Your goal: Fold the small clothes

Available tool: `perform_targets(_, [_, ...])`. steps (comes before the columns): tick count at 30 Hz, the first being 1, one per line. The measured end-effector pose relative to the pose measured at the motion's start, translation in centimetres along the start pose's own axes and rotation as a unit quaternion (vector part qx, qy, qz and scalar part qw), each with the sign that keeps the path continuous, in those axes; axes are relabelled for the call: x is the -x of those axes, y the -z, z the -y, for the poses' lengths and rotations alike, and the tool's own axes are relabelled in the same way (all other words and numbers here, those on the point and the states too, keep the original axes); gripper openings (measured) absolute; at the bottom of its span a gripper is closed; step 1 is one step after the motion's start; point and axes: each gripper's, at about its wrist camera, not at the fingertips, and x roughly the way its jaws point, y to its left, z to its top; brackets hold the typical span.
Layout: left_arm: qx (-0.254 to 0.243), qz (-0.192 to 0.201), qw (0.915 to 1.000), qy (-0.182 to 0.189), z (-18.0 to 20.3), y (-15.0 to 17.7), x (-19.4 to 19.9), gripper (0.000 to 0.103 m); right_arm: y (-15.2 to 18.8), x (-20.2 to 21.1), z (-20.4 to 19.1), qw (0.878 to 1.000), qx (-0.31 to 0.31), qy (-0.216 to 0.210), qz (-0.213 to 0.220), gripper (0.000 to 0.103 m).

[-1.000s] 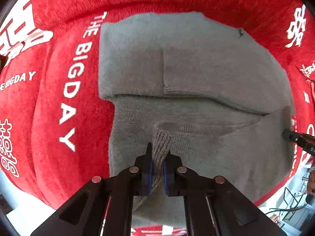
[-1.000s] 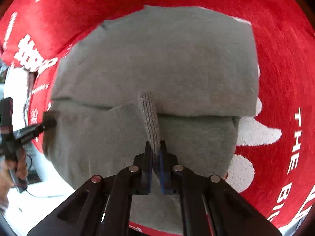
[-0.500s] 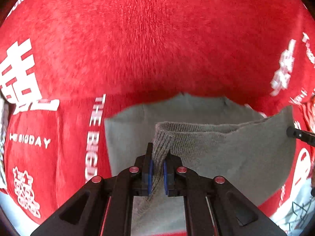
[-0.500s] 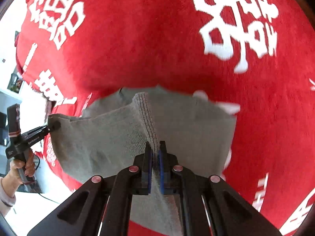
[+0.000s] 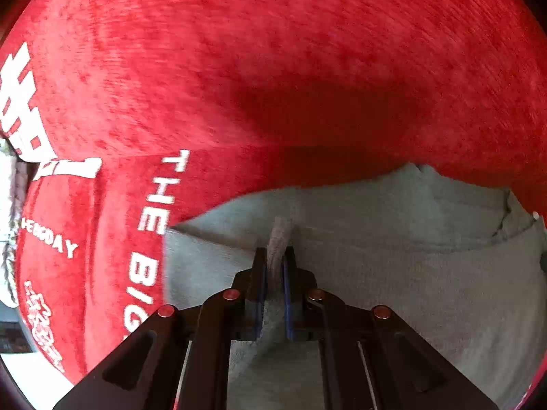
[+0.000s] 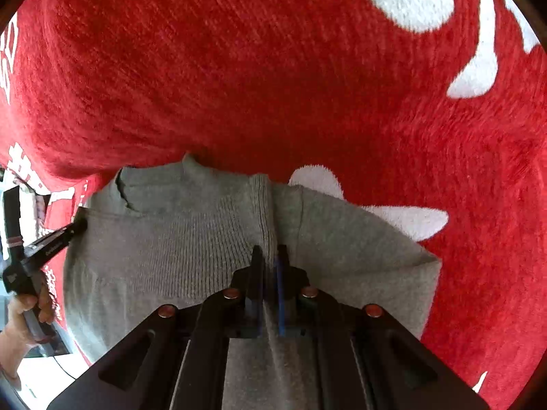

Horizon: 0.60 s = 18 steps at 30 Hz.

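A grey knitted garment (image 6: pixel 191 249) lies folded on a red plush cloth (image 6: pixel 273 78) with white lettering, its ribbed hem pinched between the pressed-together fingers of both the left tool (image 5: pixel 274 266) and the right tool (image 6: pixel 270 263), each at the garment's near edge.

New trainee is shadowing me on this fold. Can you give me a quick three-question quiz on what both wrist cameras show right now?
1. True or false: the left gripper is shut on the grey knit garment.
2. What covers the surface under the garment? A) red cloth with white print B) bare wood C) blue towel
3. Fill in: the right gripper pinches a ribbed ____ of the garment.

Key: 1 true; 2 A; 3 edge.
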Motion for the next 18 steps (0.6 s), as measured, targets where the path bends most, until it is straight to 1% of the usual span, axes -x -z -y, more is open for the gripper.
perform_targets(1, [0.006, -0.004, 0.9999, -0.011, -0.7, -0.1, 0.3, 0.031, -0.1, 0.3, 0.1, 1.000, -0.005, 0.012, 0.002, 0.009])
perform_targets(2, [0.009, -0.002, 0.9997, -0.023, -1.1, -0.2, 0.5, 0.058, -0.3, 0.4, 0.2, 1.000, -0.013, 0.023, 0.002, 0.013])
perform_targets(3, [0.011, 0.008, 0.9991, -0.040, -1.8, 0.0, 1.3, 0.072, -0.5, 0.7, 0.8, 0.999, -0.031, 0.021, 0.001, 0.022])
perform_targets(4, [0.008, 0.014, 0.9990, -0.042, -2.3, 0.2, 1.8, 0.072, -0.4, 1.0, 1.4, 0.999, -0.042, 0.019, 0.001, 0.023])
perform_targets(5, [0.005, 0.013, 0.9993, -0.035, -2.7, 0.4, 2.1, 0.072, -0.2, 1.5, 1.7, 0.999, -0.052, 0.017, 0.003, 0.023])
perform_targets(7, [0.005, 0.000, 1.0000, -0.007, -3.9, 1.5, 3.0, 0.072, 0.3, 2.4, 2.2, 0.998, -0.056, 0.014, 0.007, 0.023])
perform_targets(9, [0.005, -0.003, 1.0000, 0.005, -4.8, 2.8, 3.6, 0.072, 1.4, 3.8, 2.2, 0.998, -0.058, 0.003, 0.011, 0.023])
perform_targets(11, [0.007, -0.015, 0.9997, 0.016, -6.1, 4.5, 3.9, 0.072, 3.7, 5.2, 1.8, 0.997, -0.068, -0.022, 0.009, 0.023])
perform_targets(12, [0.009, -0.024, 0.9994, 0.023, -6.7, 5.5, 3.8, 0.072, 4.8, 5.7, 1.4, 0.996, -0.078, -0.036, 0.006, 0.024])
perform_targets(13, [0.013, -0.036, 0.9987, 0.034, -7.4, 7.3, 3.8, 0.072, 6.1, 6.2, 1.3, 0.995, -0.090, -0.047, 0.001, 0.032])
perform_targets(14, [0.015, -0.044, 0.9981, 0.041, -7.6, 8.4, 3.9, 0.072, 8.1, 6.8, 1.1, 0.992, -0.109, -0.061, -0.007, 0.037])
perform_targets(15, [0.018, -0.056, 0.9969, 0.052, -8.3, 9.9, 3.7, 0.072, 9.7, 7.3, 0.8, 0.989, -0.125, -0.073, -0.010, 0.048])
perform_targets(16, [0.021, -0.066, 0.9956, 0.063, -8.6, 10.9, 3.4, 0.072, 11.3, 7.7, 0.7, 0.987, -0.141, -0.083, -0.013, 0.050])
perform_targets(18, [0.030, -0.087, 0.9918, 0.088, -9.3, 12.8, 2.8, 0.072, 14.8, 8.4, 0.5, 0.979, -0.178, -0.095, -0.019, 0.050])
